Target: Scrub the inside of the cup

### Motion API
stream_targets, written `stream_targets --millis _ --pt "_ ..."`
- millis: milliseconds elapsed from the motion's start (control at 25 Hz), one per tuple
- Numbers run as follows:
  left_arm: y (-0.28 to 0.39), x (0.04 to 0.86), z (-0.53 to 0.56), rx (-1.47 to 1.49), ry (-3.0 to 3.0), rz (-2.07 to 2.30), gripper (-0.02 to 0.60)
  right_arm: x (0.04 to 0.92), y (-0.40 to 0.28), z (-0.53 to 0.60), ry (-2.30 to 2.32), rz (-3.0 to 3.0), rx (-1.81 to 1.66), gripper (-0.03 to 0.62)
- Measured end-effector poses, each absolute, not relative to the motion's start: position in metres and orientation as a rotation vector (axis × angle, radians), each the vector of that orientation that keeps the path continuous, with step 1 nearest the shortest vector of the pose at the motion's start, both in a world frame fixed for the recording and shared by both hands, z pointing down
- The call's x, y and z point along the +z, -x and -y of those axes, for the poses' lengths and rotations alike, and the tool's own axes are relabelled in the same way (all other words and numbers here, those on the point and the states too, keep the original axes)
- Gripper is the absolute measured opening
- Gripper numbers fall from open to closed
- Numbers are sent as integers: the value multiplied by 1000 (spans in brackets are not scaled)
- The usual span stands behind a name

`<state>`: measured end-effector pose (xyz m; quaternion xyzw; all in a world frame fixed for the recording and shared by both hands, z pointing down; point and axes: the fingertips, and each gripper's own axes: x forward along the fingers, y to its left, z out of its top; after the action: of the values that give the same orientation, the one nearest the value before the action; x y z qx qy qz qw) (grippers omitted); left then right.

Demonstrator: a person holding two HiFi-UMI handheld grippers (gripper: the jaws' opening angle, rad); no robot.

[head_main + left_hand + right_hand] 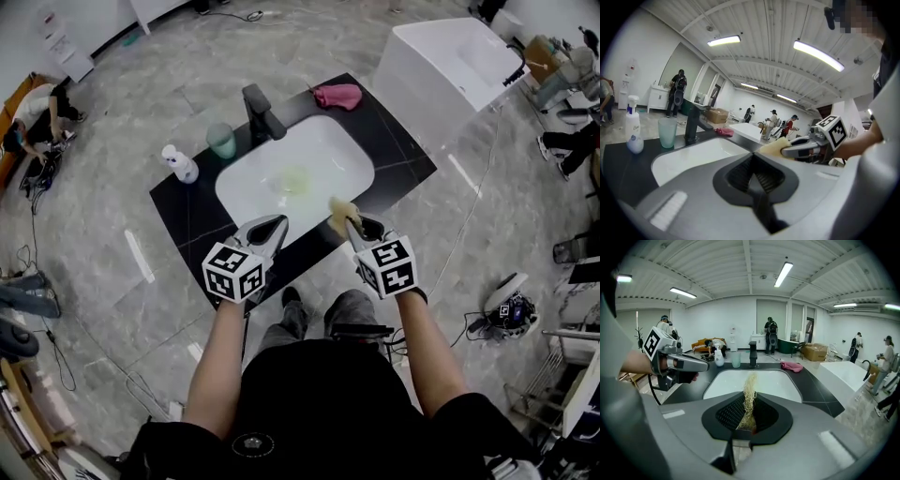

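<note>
**Presently short of the cup: both grippers at the counter's near edge**

Finding 1, task object. The cup (pixel 221 141), pale green and translucent, stands upright near the far edge of the black counter (pixel 187 225). It sits just left of the faucet (pixel 262 114) and right of the soap bottle (pixel 180 165). Its long axis is vertical and its mouth faces up. Nothing is touching it.

Finding 2, left gripper (pixel 272 225). The jaws are closed together with nothing between them. It sits over the near edge of the counter, at the near-left rim of the sink (pixel 234 187), and points almost level. The cup lies ahead of it and to its left, across the basin. This is the nearer of the two hands to the cup.

Finding 3, right gripper (pixel 352 223). The jaws are clamped on a yellowish fibrous scrubber (pixel 339 214), whose free end sticks out forward past the tips. It is tilted more steeply down than the left and hangs over the near-right rim of the sink. The cup is well apart from it, diagonally across the basin toward the far-left.

Finding 4, assessment. Scrubbing has not begun. In my judgement the empty left gripper would have to open and take the cup by its wall. The scrubber could then enter from above, along the cup's vertical axis.

Finding 5, other items. A pink cloth (pixel 337 96) lies at the far-right corner, clear of both paths.
</note>
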<state>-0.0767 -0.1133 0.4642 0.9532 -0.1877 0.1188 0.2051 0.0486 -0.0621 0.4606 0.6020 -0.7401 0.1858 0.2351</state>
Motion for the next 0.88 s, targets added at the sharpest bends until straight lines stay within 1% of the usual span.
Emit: stream_targets --millis 360,520,720,880 --pt "66 494 136 344 -2556 568 0 484 -62 108 -1511 2095 552 43" --pt "54 487 161 248 -2495 726 0 475 -75 140 -1380 2165 498 43" --pt "35 479 172 223 -2461 870 0 469 -109 169 -1284 2224 487 43" --pt "31 476 178 194 -2424 977 0 470 -112 188 -1181 2270 450 43"
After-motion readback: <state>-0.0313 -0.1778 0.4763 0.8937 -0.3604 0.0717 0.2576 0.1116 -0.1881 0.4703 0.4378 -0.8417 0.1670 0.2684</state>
